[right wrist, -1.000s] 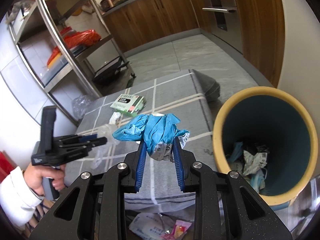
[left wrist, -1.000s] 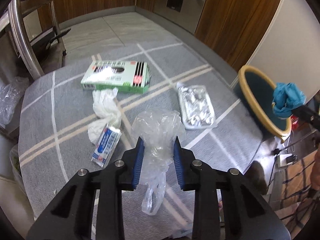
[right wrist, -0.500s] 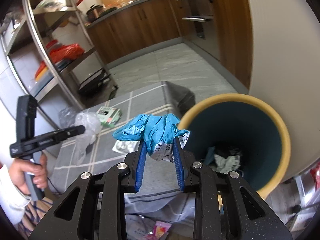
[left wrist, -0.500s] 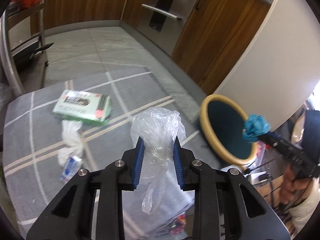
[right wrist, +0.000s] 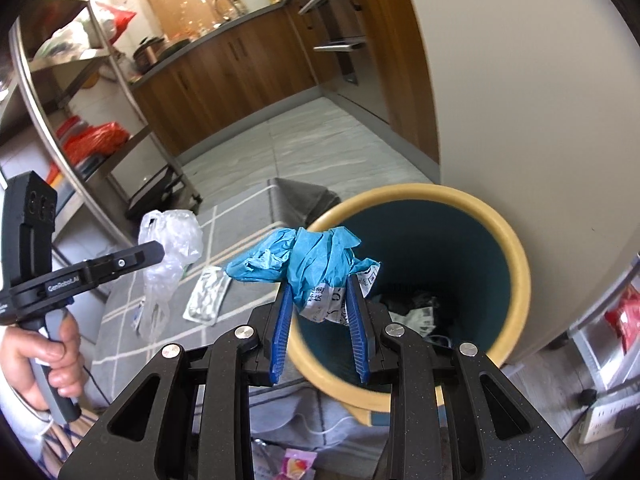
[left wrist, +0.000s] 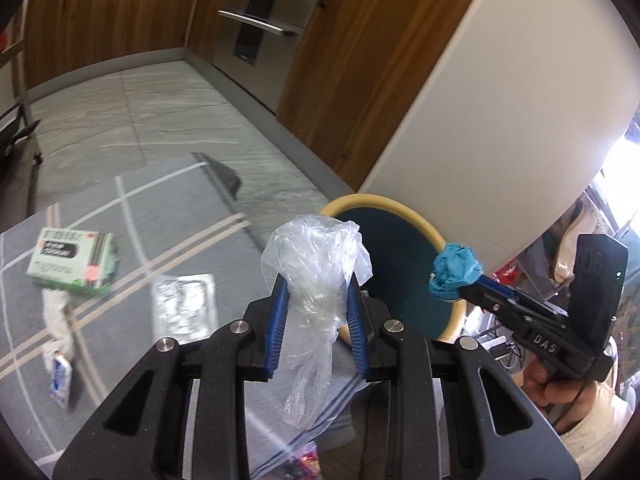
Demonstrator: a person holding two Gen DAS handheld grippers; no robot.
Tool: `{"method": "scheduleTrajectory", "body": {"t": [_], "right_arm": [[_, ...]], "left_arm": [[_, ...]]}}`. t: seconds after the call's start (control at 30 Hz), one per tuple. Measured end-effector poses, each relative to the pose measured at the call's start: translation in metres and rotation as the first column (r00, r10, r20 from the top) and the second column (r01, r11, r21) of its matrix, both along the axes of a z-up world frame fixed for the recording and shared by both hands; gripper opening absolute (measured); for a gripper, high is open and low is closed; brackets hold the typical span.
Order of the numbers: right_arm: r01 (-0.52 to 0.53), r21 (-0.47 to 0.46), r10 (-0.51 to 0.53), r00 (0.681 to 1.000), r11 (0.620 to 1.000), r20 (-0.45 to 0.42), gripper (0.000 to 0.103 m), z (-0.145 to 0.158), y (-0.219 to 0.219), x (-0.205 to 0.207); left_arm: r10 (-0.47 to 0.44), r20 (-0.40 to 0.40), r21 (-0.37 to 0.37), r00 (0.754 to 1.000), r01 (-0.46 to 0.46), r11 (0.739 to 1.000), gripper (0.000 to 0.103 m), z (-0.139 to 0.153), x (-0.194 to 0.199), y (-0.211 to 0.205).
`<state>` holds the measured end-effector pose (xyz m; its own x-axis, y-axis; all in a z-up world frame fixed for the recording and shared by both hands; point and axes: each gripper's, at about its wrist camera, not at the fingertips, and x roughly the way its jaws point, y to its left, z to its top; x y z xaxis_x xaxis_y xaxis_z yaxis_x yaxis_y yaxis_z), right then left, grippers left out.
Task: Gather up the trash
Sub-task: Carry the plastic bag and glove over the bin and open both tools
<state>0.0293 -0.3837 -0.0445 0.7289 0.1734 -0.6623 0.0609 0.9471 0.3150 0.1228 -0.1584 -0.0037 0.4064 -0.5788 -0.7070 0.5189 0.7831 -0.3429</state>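
Left gripper (left wrist: pixel 316 300): blue pads pinching a crumpled clear plastic bag (left wrist: pixel 316 276), its tail hanging down between the fingers; held above the desk edge, just short of the bin.

Right gripper (right wrist: pixel 320 304): pads clamped on a blue crumpled glove (right wrist: pixel 308 260) wadded with a printed paper scrap (right wrist: pixel 326 300); bundle poised over the near rim of the bin.

Bin (right wrist: pixel 516 256): round, yellow rim, dark teal inside, standing on the floor against a white wall panel; crumpled paper and dark scraps lie at its bottom.

Desk (left wrist: pixel 168 216): grey cloth with pale stripes, carrying a green-and-white box (left wrist: pixel 70 260), a silver blister pack (left wrist: pixel 184 308), a white tissue (left wrist: pixel 56 312) and a small blue-and-white packet (left wrist: pixel 60 378).
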Motion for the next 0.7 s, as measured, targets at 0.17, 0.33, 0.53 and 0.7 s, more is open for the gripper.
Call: {"method": "scheduleTrajectory", "body": {"t": [0.17,0.33,0.53,0.7], "right_arm": [[0.038,0.01,-0.038,0.999,0.999,-0.005,0.029,-0.005,-0.017,-0.005],[0.07,0.025,-0.07,0.997,0.997,-0.01,0.029,-0.009,-0.029,-0.01],[0.104,0.04,-0.103,0.994,0.994,-0.022,0.029,-0.015,-0.043,-0.015],[0.124,0.049,-0.123,0.992,0.991,-0.033,0.029,-0.02,-0.053,-0.018]], "left_arm": [[-0.04,-0.013,-0.021,0.999,0.039,0.999,0.027,-0.003,0.001,-0.032],[-0.066,-0.042,-0.05,0.997,0.064,0.997,0.027,-0.008,0.003,-0.061],[-0.083,-0.073,-0.07,0.994,0.078,0.994,0.027,-0.017,0.009,-0.091],[-0.094,-0.096,-0.065,0.991,0.088,0.994,0.027,-0.029,0.012,-0.111]]}}
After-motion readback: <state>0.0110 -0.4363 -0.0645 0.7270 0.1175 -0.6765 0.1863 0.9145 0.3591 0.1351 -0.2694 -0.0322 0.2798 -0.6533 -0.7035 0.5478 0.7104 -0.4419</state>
